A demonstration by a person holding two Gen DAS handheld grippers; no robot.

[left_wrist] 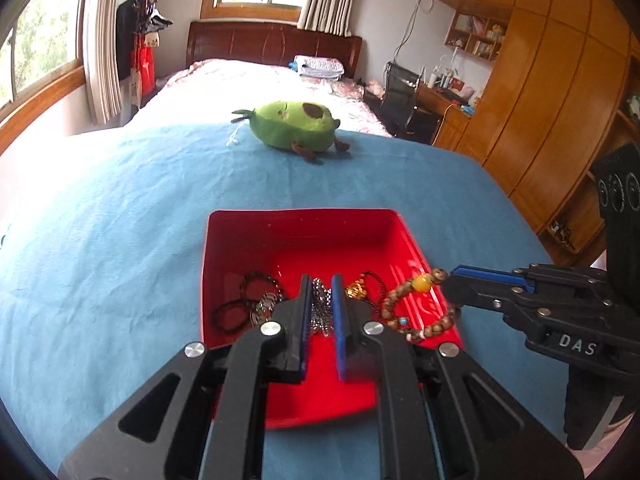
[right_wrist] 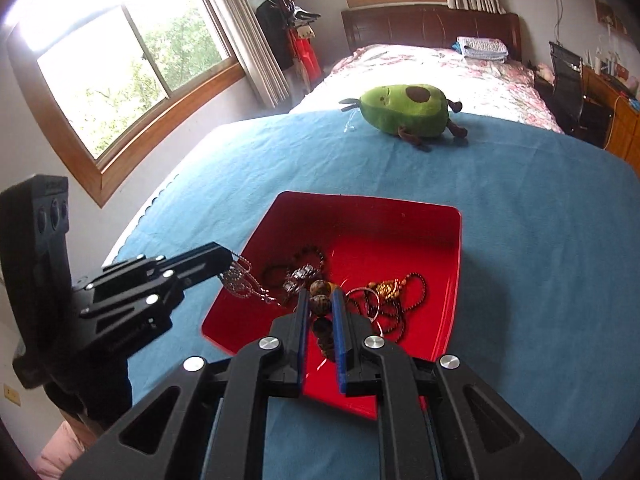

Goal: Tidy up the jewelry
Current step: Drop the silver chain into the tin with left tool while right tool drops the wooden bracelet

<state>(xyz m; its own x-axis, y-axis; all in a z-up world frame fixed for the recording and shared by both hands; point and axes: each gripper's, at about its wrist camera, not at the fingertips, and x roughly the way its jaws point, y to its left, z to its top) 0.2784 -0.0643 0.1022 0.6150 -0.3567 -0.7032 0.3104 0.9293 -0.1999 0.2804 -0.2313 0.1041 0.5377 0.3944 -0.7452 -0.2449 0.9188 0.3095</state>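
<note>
We see the blue blanket bare on every side of the red tray, so a gripper could pass there. The tray's far half lies open; its near half is crowded with tangled jewelry (both grippers hang over that part). Well beyond the tray, the avocado plush blocks the middle of the bed.

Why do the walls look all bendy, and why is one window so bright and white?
Both wrist views use fisheye lenses, so straight edges bow near the borders: the wardrobe curves in the left view, the window frame in the right. In the right view daylight washes out that window's upper panes to plain white. In both, the red tray stays fairly sharp, with dark rounded corners where the lens ends.
</note>
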